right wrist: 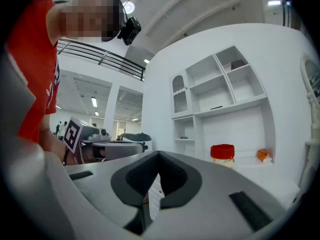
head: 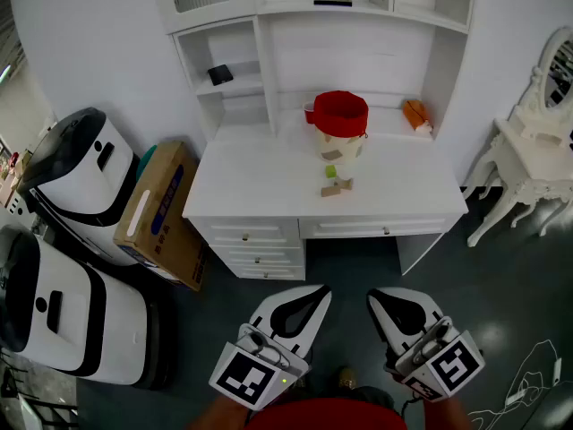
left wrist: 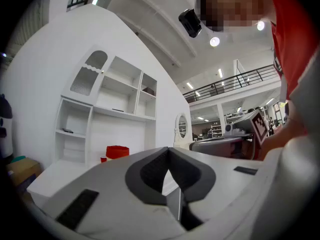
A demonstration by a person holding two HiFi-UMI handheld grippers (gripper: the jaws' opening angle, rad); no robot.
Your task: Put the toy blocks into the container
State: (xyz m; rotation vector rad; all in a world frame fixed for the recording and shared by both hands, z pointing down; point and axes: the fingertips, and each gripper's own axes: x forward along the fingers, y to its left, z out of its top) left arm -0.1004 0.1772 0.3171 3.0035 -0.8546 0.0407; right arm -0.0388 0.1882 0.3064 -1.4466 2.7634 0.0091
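Item, nearest, 6 o'clock of the head view: left gripper (head: 313, 298) and right gripper (head: 380, 298), side by side and held low over the dark floor (head: 358, 262). Each has its jaws closed tip to tip, with nothing between them, as each gripper's own view confirms. Item, 12 o'clock across open floor: white desk with drawers (head: 260, 182), its front edge facing the person, well apart from both grippers. Item, on the desktop: small green block (head: 330, 172) and tan wooden blocks (head: 337, 187), loose, lying just at 6 o'clock of the red-rimmed cloth container (head: 340, 122), which stands toward the back. Item, 3 o'clock of the container: orange object (head: 414, 114), kind unclear. Status: judged at the outset. These blocks are outside the container and no pick has begun; whether any already lie inside cannot be told. Clearances: the floor ahead is free for the approach. A cardboard box (head: 161, 209) leans by the desk's corner at 9 o'clock, with white rounded machines (head: 76, 173) beyond it. A white dressing table (head: 528, 164) crowds 2 o'clock. The white shelf unit (head: 269, 34) overhangs the back, so headroom above the container looks limited. The bare desktop on both sides of the blocks gives room.
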